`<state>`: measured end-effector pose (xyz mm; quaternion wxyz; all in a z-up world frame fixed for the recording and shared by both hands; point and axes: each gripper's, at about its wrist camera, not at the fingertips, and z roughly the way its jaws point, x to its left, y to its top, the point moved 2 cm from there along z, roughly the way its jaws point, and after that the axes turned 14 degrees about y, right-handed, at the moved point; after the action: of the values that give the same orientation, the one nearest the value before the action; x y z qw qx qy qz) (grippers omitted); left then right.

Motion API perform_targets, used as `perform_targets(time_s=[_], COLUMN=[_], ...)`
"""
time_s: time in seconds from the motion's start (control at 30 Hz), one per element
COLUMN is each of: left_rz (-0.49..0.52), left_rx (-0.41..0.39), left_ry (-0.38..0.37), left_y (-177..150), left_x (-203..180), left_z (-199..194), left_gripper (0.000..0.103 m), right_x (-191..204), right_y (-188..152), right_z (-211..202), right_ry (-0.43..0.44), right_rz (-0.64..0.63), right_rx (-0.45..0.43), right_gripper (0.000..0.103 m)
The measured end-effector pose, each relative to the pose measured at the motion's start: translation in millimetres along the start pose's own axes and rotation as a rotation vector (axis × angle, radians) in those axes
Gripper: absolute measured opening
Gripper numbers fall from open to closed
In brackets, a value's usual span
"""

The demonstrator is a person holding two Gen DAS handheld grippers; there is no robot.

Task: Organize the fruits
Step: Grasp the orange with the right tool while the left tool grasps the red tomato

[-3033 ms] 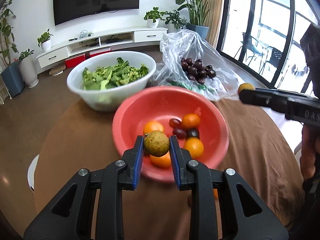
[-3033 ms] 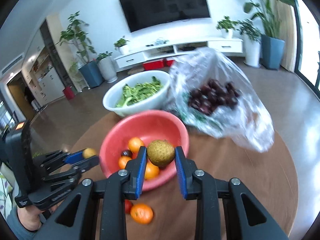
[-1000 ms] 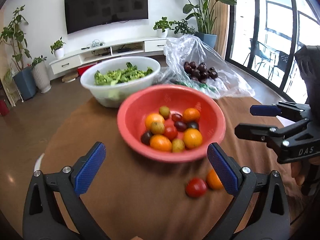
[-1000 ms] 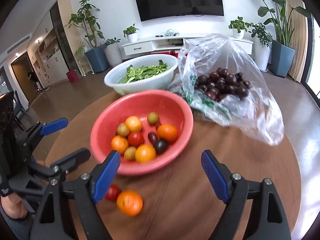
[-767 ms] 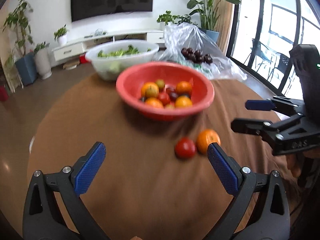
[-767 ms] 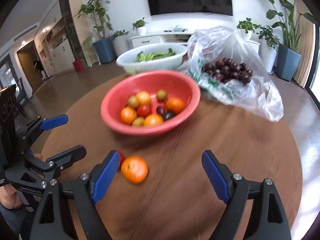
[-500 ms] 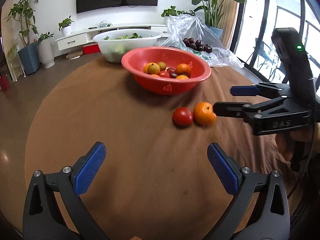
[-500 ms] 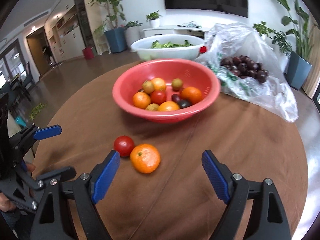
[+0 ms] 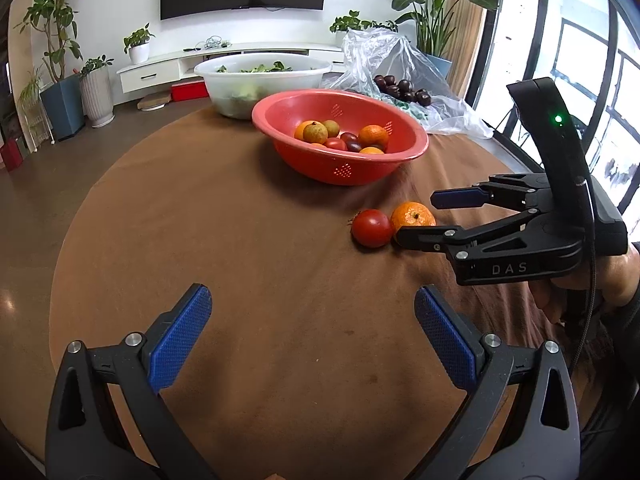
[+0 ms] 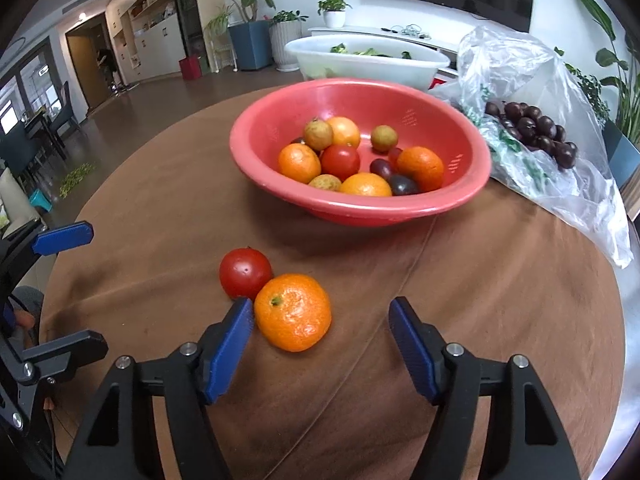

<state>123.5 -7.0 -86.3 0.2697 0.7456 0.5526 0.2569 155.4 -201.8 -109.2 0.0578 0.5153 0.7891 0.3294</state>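
Both of my grippers have dropped lower and pulled back from the red bowl point(image 10: 472, 172) since half a second ago, and my right gripper point(image 10: 320, 336) has closed in on the loose orange point(image 10: 293, 311), which earlier lay well ahead of it. That orange now sits just inside my right gripper's left blue pad, its dimpled skin and green stem scar facing up, while the fingers point(image 10: 228, 344) stand spread and grip nothing. Touching the orange at its 10 o'clock is a smooth, glossy red tomato point(image 10: 245, 273); both rest on the brown cloth of the round table point(image 10: 500, 300), which shows soft creases. From my left wrist view, my left gripper point(image 9: 312, 340) hangs released over bare cloth, its ribbed blue pads wide apart, and the same tomato point(image 9: 371, 228) and orange point(image 9: 412, 216) lie at 1 o'clock beside my right gripper's black frame. At 12 o'clock in the right view the bowl, a round plastic colander with small perforated patches, holds oranges, a tomato, dull green-brown rough-skinned fruits and a few dark plums. Behind it a translucent white basin point(image 10: 372, 65) carries leafy greens, and at 2 o'clock a crinkled clear plastic bag point(image 10: 520, 80) with green print holds a heap of dark purple round fruits point(image 10: 532, 128).
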Motion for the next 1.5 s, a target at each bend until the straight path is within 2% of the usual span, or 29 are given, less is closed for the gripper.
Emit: perform_targets(time_s=[0.13,0.3,0.43,0.57,1.0,1.03,1.1,1.17,1.3,1.37,1.4,1.5], left_rz=[-0.002,-0.010,0.018,0.065,0.117,0.126,0.144,0.162,0.186,0.196,0.199,0.201], left_rx=[0.017,0.058,0.068,0.075,0.093,0.093,0.099,0.108,0.127,0.135,0.137,0.134], left_ry=[0.004,-0.004,-0.014,-0.024,-0.046,-0.049,-0.061,-0.070,-0.083,-0.085,-0.086,-0.084], left_y=[2,9,18,27,57,58,58,57,53,52,52,52], left_x=[2,3,-2,-14,-46,-49,-54,-60,-66,-68,-69,-69], left_z=[4,16,24,33,72,74,76,80,87,91,92,94], left_gripper=[0.103,0.103,0.103,0.103,0.101,0.100,0.091,0.087,0.066,0.062,0.055,0.049], right_x=[1,-1,1,2,-12,-13,-15,-15,-15,-17,-17,-18], right_y=[-2,-4,-4,-7,-19,-20,-20,-20,-23,-23,-23,-24], right_z=[10,9,7,2,-46,-48,-50,-52,-53,-52,-52,-53], right_ry=[0.003,0.014,0.045,0.039,-0.013,-0.013,-0.012,-0.009,-0.005,-0.004,-0.004,-0.003], right_rz=[-0.014,-0.016,-0.017,-0.005,0.132,0.137,0.141,0.141,0.147,0.152,0.156,0.160], right_rx=[0.046,0.041,0.039,0.034,-0.069,-0.072,-0.079,-0.084,-0.088,-0.090,-0.092,-0.095], right_gripper=[0.060,0.056,0.042,0.042,0.042,0.042,0.042,0.042,0.042,0.042,0.042,0.042])
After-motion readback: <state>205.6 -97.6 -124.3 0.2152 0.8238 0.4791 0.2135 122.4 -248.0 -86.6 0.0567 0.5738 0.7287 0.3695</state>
